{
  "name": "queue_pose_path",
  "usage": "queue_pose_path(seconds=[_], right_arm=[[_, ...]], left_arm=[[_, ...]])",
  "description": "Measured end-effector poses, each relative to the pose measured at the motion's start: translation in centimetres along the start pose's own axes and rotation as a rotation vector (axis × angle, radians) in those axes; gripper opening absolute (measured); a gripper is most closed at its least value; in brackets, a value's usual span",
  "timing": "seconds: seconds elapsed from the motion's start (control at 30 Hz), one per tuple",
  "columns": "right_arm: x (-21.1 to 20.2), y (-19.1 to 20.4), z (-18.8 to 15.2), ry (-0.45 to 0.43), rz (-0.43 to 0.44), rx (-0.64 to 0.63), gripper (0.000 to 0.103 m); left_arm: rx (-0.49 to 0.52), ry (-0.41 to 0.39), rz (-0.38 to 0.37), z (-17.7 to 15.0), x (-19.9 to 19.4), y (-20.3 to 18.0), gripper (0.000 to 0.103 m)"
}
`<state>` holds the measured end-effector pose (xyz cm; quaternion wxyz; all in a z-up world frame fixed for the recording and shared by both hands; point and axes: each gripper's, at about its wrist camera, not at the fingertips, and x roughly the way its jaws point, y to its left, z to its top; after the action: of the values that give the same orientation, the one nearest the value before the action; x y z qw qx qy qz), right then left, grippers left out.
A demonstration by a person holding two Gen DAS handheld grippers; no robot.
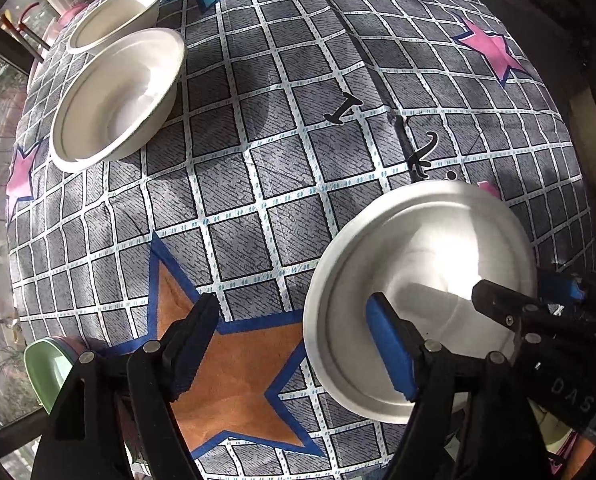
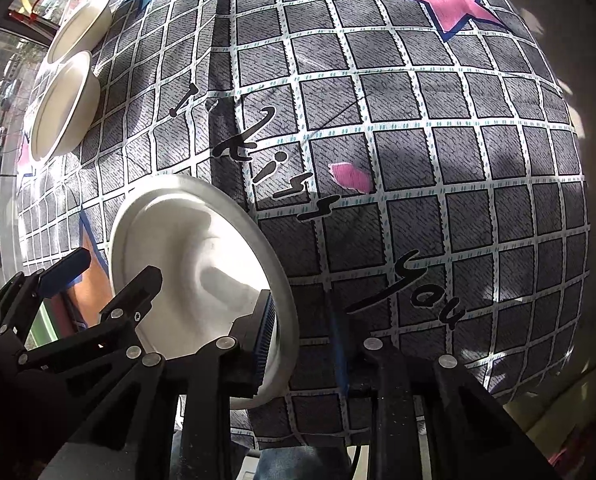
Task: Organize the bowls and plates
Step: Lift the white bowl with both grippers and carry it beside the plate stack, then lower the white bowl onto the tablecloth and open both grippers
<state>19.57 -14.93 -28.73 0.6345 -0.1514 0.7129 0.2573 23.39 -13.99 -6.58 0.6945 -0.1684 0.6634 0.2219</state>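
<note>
Two grippers hang over the table, both pointing almost straight down, and both have their jaws apart. Nothing is gripped by either one.

Between the fingers of the left gripper [image 1: 293, 346] there is only tablecloth [image 1: 281, 120], with an orange star [image 1: 233, 368] printed on it right below. Its right finger, the one with the blue pad, reaches over the near rim of a white bowl [image 1: 422, 280]; I cannot tell whether it touches the rim. This bowl stands upright on the cloth just to the right of that gripper.

From the right wrist view, the right gripper [image 2: 304, 344] straddles the same bowl's [image 2: 185, 248] rim: its left finger is over the inside of the bowl and its right finger is outside, over the cloth. The pads do not press on the rim. The left gripper shows in this view just to the left, at the far side of the bowl.

Farther out, ahead and to the left of both grippers, two more white bowls stand side by side near the table edge, well apart from the first. The nearer bowl [image 1: 117, 96] and the farther bowl [image 1: 117, 16] are almost touching each other, both upright.

Close behind the left gripper, at its lower left, part of a green dish [image 1: 45, 364] shows at the table edge.
</note>
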Motion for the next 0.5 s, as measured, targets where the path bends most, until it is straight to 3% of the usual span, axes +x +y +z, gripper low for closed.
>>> queue_pose_path(seconds=[0.03, 0.2, 0.3, 0.5], right_arm=[[-0.6, -0.2, 0.1, -0.019, -0.013, 0.005, 0.069], [-2.6, -0.1, 1.3, -0.069, -0.045, 0.022, 0.07], [-3.5, 0.0, 1.2, -0.1, -0.063, 0.055, 0.082], [-4.9, 0.2, 1.6, -0.124, -0.085, 0.082, 0.082]], left_arm=[[-0.007, -0.003, -0.002, -0.2, -0.1, 0.5, 0.08], [-0.047, 0.006, -0.024, -0.9, -0.8, 0.9, 0.081], [-0.061, 0.006, -0.027, -1.4, -1.2, 1.1, 0.081], [-0.087, -0.008, -0.05, -2.6, -2.8, 2.9, 0.081]])
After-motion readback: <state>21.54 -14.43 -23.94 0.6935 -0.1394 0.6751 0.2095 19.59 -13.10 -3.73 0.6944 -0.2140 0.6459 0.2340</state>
